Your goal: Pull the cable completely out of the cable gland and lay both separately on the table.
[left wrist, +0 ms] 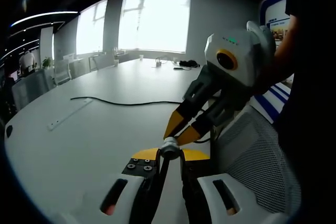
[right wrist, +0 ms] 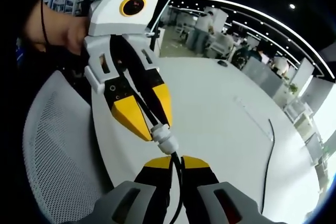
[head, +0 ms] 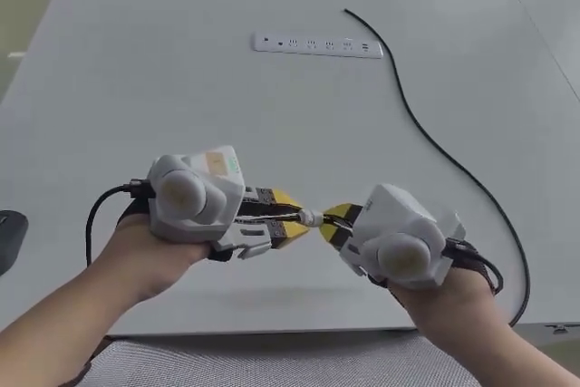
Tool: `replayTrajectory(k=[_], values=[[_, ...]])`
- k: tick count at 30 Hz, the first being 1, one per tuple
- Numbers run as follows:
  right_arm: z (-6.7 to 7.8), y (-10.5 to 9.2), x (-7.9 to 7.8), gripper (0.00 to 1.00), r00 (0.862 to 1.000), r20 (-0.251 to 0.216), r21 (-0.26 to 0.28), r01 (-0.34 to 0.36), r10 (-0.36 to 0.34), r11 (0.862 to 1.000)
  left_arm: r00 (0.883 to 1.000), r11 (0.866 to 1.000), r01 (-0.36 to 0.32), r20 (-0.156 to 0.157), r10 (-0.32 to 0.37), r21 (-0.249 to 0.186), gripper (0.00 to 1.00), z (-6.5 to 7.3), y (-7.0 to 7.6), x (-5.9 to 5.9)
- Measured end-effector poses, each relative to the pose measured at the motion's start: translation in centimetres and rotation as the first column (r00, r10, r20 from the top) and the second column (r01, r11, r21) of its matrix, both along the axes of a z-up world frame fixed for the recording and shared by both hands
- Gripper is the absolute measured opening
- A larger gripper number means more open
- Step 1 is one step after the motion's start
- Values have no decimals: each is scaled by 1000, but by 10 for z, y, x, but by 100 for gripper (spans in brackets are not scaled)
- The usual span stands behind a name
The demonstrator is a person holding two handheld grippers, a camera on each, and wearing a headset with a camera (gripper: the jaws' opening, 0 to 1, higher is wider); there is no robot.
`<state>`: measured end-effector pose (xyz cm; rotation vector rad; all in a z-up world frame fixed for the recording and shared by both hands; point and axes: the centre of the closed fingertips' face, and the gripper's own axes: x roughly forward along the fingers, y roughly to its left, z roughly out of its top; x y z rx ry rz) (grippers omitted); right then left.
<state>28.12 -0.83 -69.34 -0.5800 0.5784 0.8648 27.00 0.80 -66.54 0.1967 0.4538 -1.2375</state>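
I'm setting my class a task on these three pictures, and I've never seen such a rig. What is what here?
A person holds two hand-held grippers: no robot arm. The head view looks down from their headset; each round picture comes from a camera on one gripper. The left gripper pinches a white cable gland; the right gripper grips the black cable running from it, above the white table. On the table lie a power strip and a black cord.

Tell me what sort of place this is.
Likely an office meeting area: a long white table with a power strip, a mesh chair, and strip lights overhead.
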Motion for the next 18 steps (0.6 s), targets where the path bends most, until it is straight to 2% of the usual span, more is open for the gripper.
replayTrajectory(k=[5, 6, 9, 11, 15, 18], values=[[-3, -9, 3, 1, 997, -41, 44, 66, -64, 997, 1000, 1000, -5, 1, 5, -7, 15, 2, 1, 2], [-5, -11, 3, 1, 994, -61, 65, 93, -89, 994, 1000, 1000, -7, 0, 7, -8, 15, 2, 1, 2], [-9, -21, 7, 1, 987, -85, 78, 141, -134, 987, 1000, 1000, -13, -1, 13, -14, 15, 3, 1, 2], [-10, -24, 7, 1, 980, -114, 107, 175, -163, 979, 1000, 1000, -16, -3, 16, -17, 15, 3, 1, 3], [-15, -32, 7, 1, 955, -189, 153, 260, -230, 953, 1000, 1000, -17, -1, 17, -19, 15, 4, 1, 2], [-20, -39, 6, 1, 928, -249, 187, 328, -279, 926, 1000, 1000, -18, 1, 18, -24, 15, 5, 0, 2]])
